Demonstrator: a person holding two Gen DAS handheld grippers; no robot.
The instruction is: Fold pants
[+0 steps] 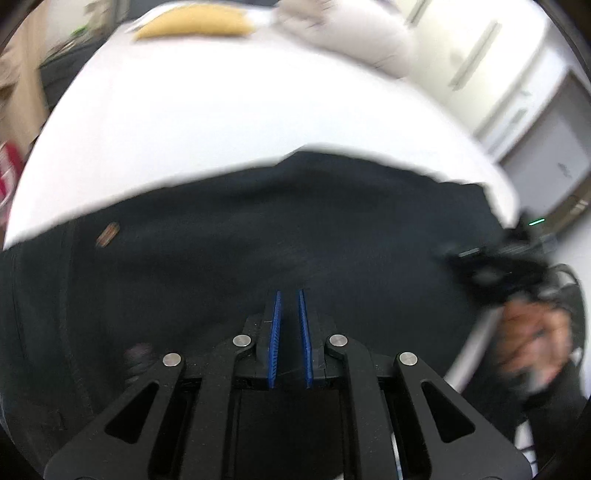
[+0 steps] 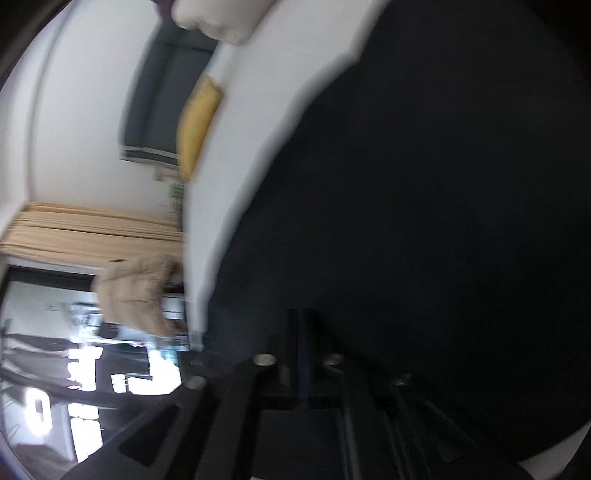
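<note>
Pants lie spread and bunched, fold unfinished.
Dark pants (image 1: 258, 229) cover the white surface (image 1: 221, 122) ahead of the left tool (image 1: 290, 295), jaws nearly together, empty; right tool (image 2: 301, 314) closed, blurred.

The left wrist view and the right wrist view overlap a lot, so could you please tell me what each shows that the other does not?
Only the left wrist view shows a hand holding the right claw, a small brown label on the pants, and white cabinets. Only the right wrist view shows a beige jacket and a curtain. Both show the dark pants on the white table and a yellow cloth.
</note>
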